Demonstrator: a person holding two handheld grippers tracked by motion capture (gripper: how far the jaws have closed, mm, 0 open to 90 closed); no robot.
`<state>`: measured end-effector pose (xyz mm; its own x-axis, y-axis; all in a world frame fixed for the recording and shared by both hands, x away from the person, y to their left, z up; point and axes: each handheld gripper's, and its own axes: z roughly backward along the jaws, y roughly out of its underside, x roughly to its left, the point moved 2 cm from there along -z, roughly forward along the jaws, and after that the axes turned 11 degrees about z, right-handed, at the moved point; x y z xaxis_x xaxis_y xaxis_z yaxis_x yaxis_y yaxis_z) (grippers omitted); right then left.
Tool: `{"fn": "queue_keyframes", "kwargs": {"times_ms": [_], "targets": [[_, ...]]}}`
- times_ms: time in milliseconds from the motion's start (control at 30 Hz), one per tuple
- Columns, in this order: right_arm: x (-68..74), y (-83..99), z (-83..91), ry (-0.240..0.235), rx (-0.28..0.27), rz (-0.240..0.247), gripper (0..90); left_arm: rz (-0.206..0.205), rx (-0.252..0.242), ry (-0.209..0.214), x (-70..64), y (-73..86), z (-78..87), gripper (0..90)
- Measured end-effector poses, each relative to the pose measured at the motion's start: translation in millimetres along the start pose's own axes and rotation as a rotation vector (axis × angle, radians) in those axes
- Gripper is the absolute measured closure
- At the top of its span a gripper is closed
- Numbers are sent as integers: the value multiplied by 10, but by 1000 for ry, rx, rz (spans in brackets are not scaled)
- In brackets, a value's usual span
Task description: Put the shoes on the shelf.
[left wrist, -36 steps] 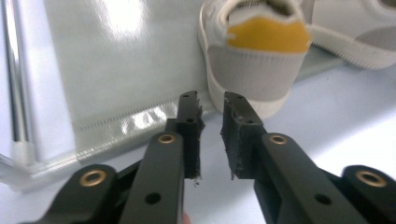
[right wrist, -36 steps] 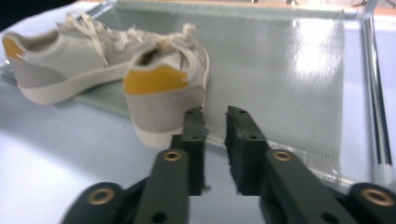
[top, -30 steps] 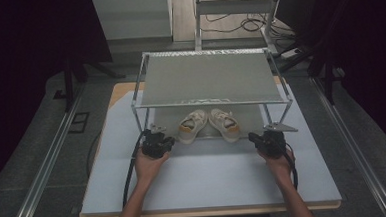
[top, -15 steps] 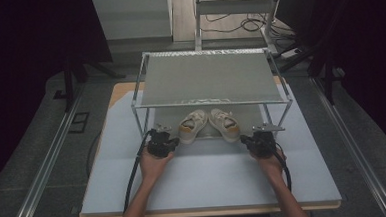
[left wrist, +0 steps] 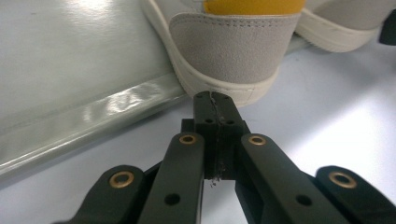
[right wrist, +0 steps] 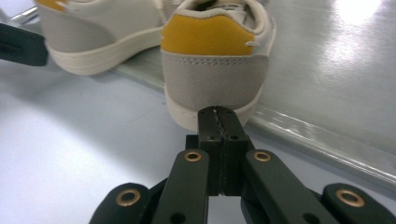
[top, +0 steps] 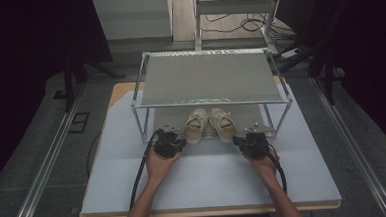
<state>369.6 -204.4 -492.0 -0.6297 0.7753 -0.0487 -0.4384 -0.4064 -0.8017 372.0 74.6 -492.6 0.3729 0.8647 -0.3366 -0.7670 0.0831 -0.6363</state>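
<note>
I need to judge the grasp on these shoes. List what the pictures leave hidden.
- Toes of both shoes: high view, under the rack's top shelf.
- Left shoe upper: left gripper view, cut by the top edge.
- Whether the right tool touches the right shoe's heel: unclear.

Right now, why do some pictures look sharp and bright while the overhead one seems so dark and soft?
In the high view, light falls mainly on the table and the rack; the surroundings sink into near-black, and the shoes look small and soft. In the left gripper view, glare streaks the shiny shelf. In the right gripper view, a bright hotspot sits top right, and the far shoe blurs.
</note>
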Motion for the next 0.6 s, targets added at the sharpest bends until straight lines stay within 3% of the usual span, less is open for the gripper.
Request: {"fn": "queue_keyframes", "kwargs": {"times_ms": [600], "targets": [[268,-138,-207,-72,-11,43,895,-19,32,55,-233,-61,-160,879]]}}
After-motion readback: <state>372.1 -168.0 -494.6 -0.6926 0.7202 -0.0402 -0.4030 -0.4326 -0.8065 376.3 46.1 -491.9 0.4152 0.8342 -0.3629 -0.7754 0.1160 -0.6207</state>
